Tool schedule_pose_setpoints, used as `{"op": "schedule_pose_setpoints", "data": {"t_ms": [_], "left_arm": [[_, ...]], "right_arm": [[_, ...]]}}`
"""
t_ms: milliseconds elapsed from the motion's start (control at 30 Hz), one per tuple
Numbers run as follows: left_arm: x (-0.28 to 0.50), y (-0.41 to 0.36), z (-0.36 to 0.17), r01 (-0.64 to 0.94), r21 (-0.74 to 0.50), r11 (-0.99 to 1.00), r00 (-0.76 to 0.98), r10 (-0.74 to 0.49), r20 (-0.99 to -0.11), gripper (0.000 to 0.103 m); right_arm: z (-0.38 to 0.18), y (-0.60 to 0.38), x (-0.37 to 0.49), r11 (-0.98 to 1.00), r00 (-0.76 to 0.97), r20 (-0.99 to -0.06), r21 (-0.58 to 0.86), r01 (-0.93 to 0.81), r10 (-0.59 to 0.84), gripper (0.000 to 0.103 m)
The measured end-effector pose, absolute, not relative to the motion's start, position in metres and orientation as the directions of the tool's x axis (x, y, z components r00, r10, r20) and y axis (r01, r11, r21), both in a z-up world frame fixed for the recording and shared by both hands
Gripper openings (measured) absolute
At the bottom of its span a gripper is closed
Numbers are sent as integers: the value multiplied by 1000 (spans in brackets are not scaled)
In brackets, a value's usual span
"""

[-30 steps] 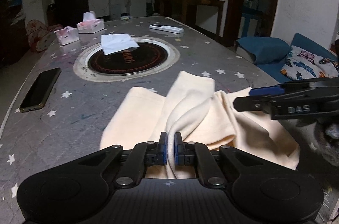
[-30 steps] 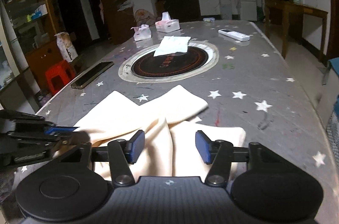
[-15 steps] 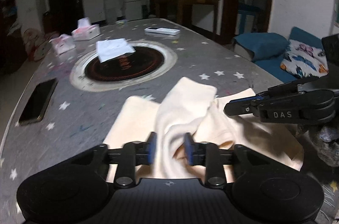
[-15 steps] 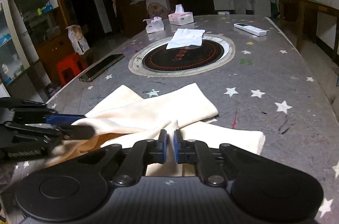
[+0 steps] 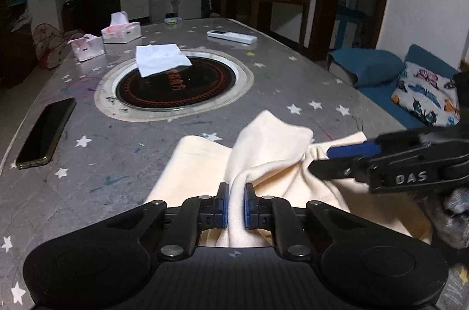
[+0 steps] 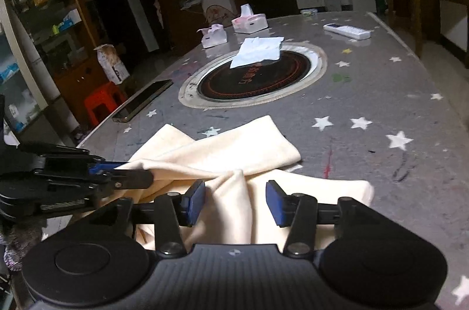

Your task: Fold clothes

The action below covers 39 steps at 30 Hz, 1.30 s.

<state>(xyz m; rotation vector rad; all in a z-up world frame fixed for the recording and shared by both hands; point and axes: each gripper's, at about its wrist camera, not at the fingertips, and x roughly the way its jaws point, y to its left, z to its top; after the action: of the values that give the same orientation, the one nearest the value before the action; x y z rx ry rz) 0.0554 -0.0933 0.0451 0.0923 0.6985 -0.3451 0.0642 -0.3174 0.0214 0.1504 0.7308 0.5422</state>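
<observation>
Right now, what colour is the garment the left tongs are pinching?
Cream, plain, no pattern: the garment shows best in the left wrist view.

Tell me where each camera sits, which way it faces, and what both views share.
Left wrist: rides the left gripper, facing forward across the starred table; its fingers pinch a ridge of the cream garment; the right gripper enters from the right.
Right wrist: rides the right gripper, fingers spread around a garment fold, facing the table's far end; the left gripper shows at left.
Shared: garment, round black hotplate, white cloth, phone, remote.
</observation>
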Motion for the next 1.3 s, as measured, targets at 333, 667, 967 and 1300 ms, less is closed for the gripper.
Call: {"op": "schedule_pose_setpoints", "data": {"t_ms": [333,667,967,1300], "left_arm": [[22,-53,73,235,-89,968,789,-243,-565,11],[-53,9,97,98,-115,989,853,-143,-502,10],[-100,47,82,17,-134,991,819,-91,-567,10],[-131,54,75,14,-55,998,792,-44,-608,15]], "right_arm": [[46,-325,35,845,660,-529,297,-445,533,8],[102,-381,-52,909,818,-398,199,-365,416,8],[117,-438,-114,961,887,-379,186,-205,263,7],[89,-459,-126,977,841,-505,179,-115,191,10]]}}
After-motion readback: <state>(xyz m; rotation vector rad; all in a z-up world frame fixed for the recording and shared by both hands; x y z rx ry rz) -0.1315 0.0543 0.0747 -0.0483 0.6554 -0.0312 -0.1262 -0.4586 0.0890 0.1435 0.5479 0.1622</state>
